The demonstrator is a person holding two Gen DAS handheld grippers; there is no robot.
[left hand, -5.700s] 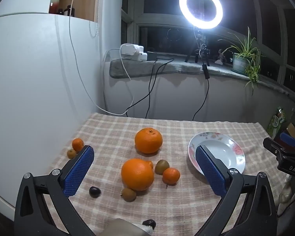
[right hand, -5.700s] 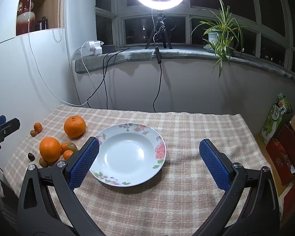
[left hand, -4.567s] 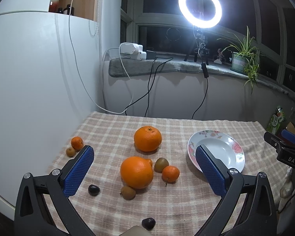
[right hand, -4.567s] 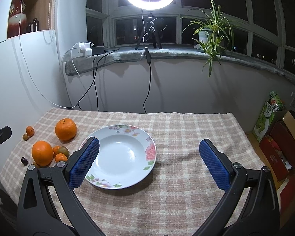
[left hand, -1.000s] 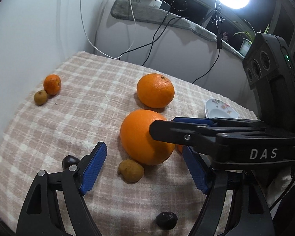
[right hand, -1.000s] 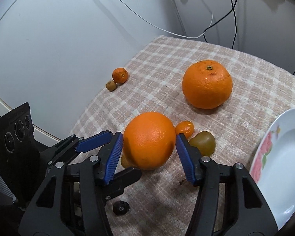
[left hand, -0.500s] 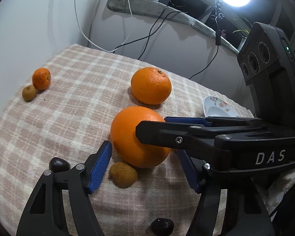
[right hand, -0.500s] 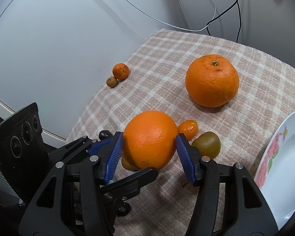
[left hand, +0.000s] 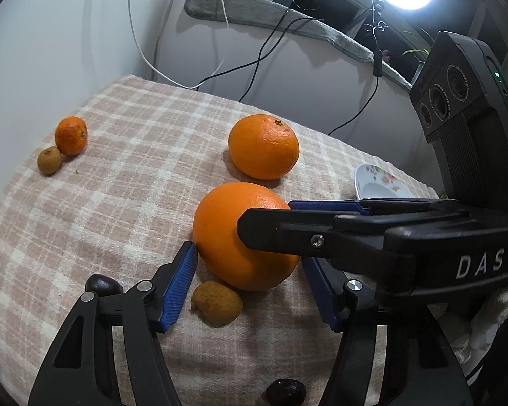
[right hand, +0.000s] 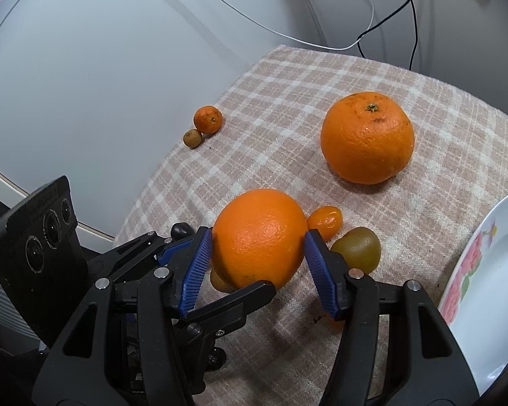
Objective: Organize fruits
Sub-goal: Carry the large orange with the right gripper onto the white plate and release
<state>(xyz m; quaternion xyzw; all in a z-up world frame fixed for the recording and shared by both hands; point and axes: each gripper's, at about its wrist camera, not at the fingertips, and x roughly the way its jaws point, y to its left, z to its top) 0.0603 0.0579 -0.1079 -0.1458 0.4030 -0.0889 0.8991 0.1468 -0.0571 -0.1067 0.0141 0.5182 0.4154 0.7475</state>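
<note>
A large orange (left hand: 227,237) (right hand: 259,237) sits on the checked tablecloth (left hand: 118,186). My right gripper (right hand: 257,247) is shut on it, both blue pads touching its sides. My left gripper (left hand: 250,270) also brackets the same orange from the near side; its left pad (left hand: 183,270) touches the fruit, the right pad is half hidden behind the right gripper's finger. A second large orange (left hand: 263,146) (right hand: 367,137) lies behind. A flowered white plate (right hand: 491,287) (left hand: 379,182) is at the right.
A small tangerine (left hand: 71,135) and a brown fruit (left hand: 49,159) lie at the far left. A brown fruit (left hand: 216,302), two dark ones (left hand: 103,284) (left hand: 285,392), a green one (right hand: 357,252) and a kumquat (right hand: 325,218) crowd around the held orange. White wall at the left.
Both grippers came in from far back and closed around the front large orange. In the last second both narrowed onto it.
</note>
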